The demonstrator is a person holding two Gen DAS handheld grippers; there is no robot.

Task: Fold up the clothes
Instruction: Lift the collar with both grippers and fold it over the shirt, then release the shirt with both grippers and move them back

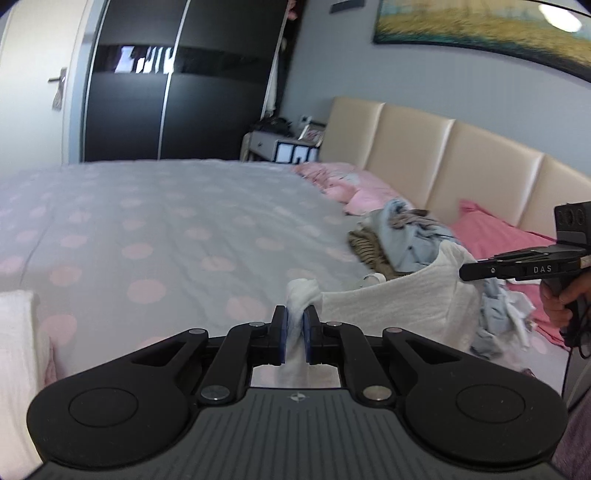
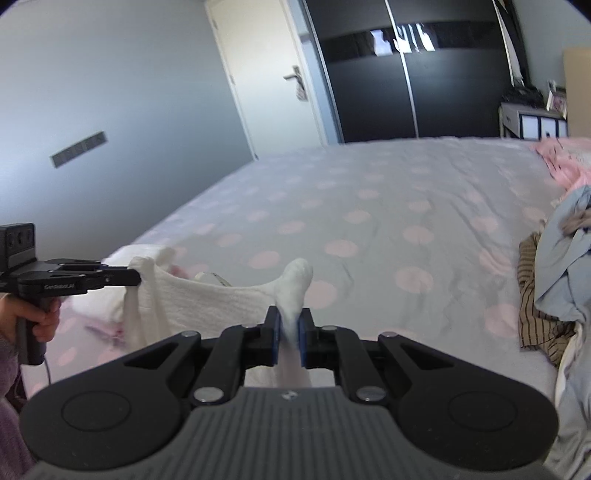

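The white garment (image 1: 399,295) is stretched between both hand-held grippers — left hand-held gripper (image 1: 294,334) and right hand-held gripper (image 2: 287,338) each clamped on a shoulder — long axis hanging toward six o'clock above the bed (image 2: 369,192).

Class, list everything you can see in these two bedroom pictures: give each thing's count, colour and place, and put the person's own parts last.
white garment: 1, white, held up over the bed between both tools
bed: 1, grey cover with pink dots, centre
folded cloth: 1, white, bed's near edge
clothes pile: 1, blue, brown-striped, by the headboard
pillows: pink, count unclear, at the headboard
headboard: 1, beige
wardrobe: 1, black, far wall
door: 1, white, beside the wardrobe
nightstand: 1, white
painting: 1, yellow-green, above the headboard
left tool: shut on the white garment
right tool: shut on the white garment
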